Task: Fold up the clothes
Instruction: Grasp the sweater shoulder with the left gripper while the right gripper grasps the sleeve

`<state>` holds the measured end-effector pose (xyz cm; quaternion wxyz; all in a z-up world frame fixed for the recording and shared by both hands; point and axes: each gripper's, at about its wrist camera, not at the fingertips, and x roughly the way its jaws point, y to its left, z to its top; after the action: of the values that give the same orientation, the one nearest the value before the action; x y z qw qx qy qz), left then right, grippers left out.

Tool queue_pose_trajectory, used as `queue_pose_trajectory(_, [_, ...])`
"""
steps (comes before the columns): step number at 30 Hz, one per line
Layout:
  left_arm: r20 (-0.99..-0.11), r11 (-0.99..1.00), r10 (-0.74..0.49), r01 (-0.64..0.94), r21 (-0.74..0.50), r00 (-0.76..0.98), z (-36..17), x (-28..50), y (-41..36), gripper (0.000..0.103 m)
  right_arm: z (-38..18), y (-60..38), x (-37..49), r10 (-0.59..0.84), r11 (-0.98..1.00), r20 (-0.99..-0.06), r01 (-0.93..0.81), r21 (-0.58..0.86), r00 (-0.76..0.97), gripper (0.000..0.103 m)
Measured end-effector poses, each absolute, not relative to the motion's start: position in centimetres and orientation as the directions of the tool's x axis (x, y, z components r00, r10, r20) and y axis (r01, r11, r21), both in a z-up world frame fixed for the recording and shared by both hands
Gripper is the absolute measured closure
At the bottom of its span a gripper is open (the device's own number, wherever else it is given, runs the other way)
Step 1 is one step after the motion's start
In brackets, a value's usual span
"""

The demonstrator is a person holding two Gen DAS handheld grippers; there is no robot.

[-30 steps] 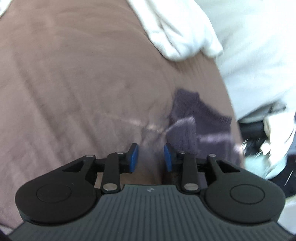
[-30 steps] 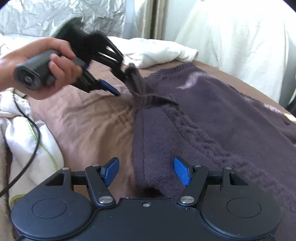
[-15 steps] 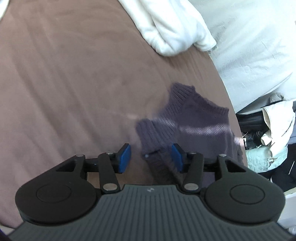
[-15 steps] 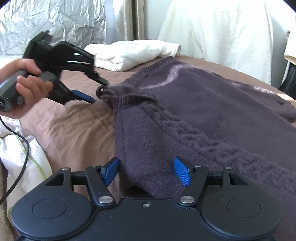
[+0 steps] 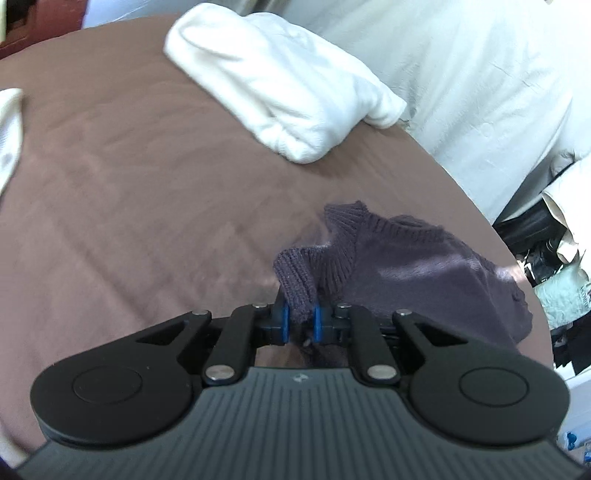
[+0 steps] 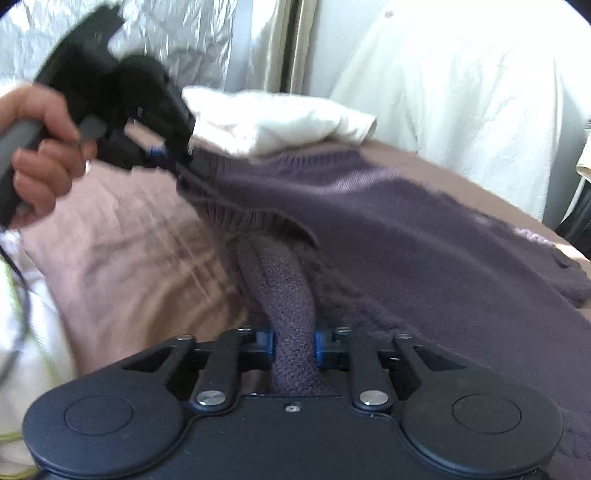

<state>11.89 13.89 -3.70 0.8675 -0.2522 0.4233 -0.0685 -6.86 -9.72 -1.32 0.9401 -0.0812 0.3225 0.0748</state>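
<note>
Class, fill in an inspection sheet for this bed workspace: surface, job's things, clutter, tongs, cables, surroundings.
Surface: brown bedspread, wrinkled.
Job's things: purple knit sweater spread on the bed, unfolded.
Clutter: folded white cloth beyond the sweater; bags beside the bed.
Tongs: left tongs shut on a ribbed sweater edge; right tongs shut on a bunched sweater fold.
Cables: dark cable at the bed's left edge.
Surroundings: white draped sheet, crinkled silver foil.

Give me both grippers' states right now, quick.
Left gripper: closed on the ribbed edge of the purple sweater.
Right gripper: closed on a bunched fold of the same sweater.
</note>
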Motion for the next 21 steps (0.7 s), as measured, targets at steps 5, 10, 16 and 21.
queue_pose_trajectory(5, [-0.672, 0.943, -0.236, -0.002, -0.333, 0.702, 0.3, 8.9, 12.6, 0.092, 0.7, -9.4, -9.6, 0.254, 0.936, -0.611, -0.349, -0.04, 0.75, 0.083])
queue_pose_trajectory(10, [-0.754, 0.966, -0.167, -0.048, -0.254, 0.636, -1.7, 9.4, 12.4, 0.091, 0.4, -9.6, -9.6, 0.342, 0.906, -0.66, -0.421, 0.043, 0.669, 0.083])
queue_pose_trajectory(16, [-0.759, 0.979, -0.156, 0.0, -0.202, 0.632, -1.4, 8.8, 12.1, 0.091, -0.7, -8.6, -10.3, 0.346, 0.901, -0.681, -0.432, 0.048, 0.646, 0.083])
queue_pose_trajectory(21, [-0.78, 0.991, -0.121, 0.023, -0.135, 0.613, -2.0, 9.0, 11.6, 0.091, 1.2, -9.0, -11.9, 0.407, 0.881, -0.642, -0.464, 0.089, 0.65, 0.083])
